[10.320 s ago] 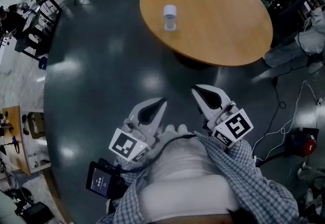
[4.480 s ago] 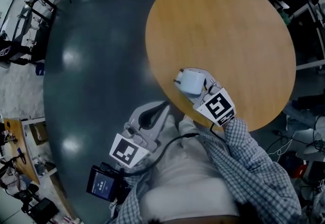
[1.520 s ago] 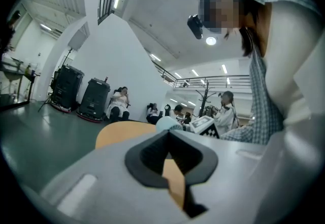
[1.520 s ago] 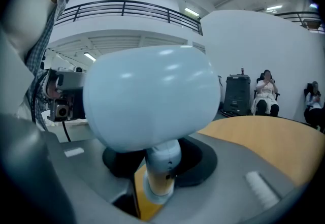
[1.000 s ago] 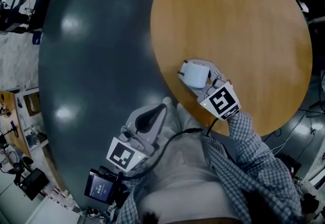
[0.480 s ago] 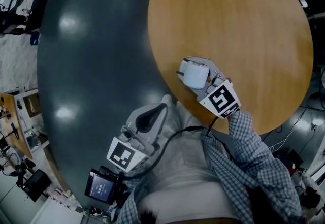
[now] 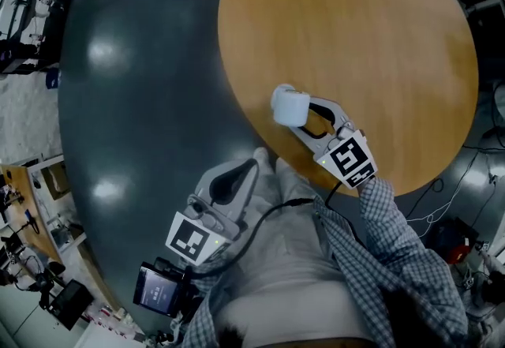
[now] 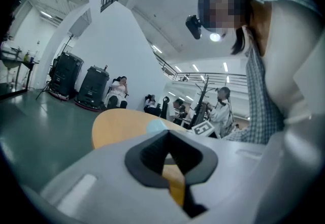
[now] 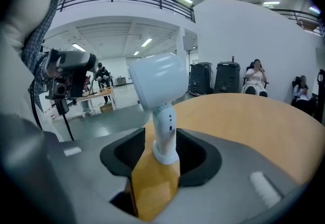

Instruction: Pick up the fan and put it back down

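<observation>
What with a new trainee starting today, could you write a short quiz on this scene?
1. True or false: the fan stands on the round table.
2. What is between the jaws of the right gripper? A: the fan's stem. B: a cup. C: nothing.
3. Which gripper has its jaws shut, the right one or the left gripper?

Key:
1. True.
2. A. The jaws stand apart around the stem and have just been opening.
3. The left gripper.
</observation>
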Demonstrator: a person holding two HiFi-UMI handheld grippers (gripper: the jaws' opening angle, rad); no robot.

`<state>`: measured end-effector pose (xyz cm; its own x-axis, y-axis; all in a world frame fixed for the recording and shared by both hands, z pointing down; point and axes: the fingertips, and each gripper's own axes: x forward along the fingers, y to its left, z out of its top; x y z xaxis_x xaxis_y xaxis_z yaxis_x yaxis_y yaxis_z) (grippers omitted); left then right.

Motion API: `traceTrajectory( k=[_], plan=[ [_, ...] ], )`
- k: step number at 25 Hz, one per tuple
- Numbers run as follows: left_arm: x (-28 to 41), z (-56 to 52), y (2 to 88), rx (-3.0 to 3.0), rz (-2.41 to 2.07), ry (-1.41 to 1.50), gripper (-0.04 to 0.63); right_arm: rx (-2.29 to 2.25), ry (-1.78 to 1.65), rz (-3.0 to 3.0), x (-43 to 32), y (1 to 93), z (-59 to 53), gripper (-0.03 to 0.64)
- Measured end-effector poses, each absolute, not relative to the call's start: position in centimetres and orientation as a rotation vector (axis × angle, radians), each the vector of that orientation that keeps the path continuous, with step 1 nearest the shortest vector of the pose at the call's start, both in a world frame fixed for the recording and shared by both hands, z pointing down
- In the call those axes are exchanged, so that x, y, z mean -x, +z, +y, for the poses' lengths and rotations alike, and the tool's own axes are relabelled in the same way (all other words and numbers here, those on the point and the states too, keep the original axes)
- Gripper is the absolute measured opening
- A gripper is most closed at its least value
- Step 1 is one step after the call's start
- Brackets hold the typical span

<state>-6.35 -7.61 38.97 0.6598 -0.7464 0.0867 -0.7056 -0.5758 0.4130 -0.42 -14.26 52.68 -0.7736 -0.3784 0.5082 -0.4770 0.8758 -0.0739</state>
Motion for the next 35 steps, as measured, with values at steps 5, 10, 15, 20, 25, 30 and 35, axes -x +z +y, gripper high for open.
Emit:
traceTrajectory(
  k=[5, 10, 15, 20, 25, 30, 35],
  plan=[
    [6.1, -8.0, 37.5, -2.524, -1.106, -0.123, 0.000, -0.751, 0.324, -2.542, -2.0, 50.5, -13.4, 0.169],
    [5.6, -8.6, 36.2, -2.586, -1.068, -0.112, -0.002, -0.955, 0.351, -2.552, -5.1, 47.1, -14.0, 0.080],
    [4.4, -9.8, 34.8, -2.664, -1.046, -0.131, -0.002, -1.131, 0.385, -2.607, -7.2, 43.0, -15.6, 0.005],
    [3.7, -10.0, 33.7, -2.697, -1.037, -0.143, -0.001, -1.147, 0.269, -2.640, -7.5, 39.8, -15.3, 0.005],
    [4.1, -10.9, 32.7, -2.741, -1.031, -0.157, -0.002, -1.148, 0.189, -2.701, -6.3, 36.7, -15.8, 0.005],
    [4.2, -11.1, 32.0, -2.767, -1.027, -0.172, 0.000, -1.200, 0.237, -2.723, -6.2, 35.8, -15.8, 0.005],
    [3.3, -11.1, 31.8, -2.776, -1.013, -0.173, -0.002, -1.204, 0.213, -2.700, -6.9, 35.9, -15.9, 0.005]
  ],
)
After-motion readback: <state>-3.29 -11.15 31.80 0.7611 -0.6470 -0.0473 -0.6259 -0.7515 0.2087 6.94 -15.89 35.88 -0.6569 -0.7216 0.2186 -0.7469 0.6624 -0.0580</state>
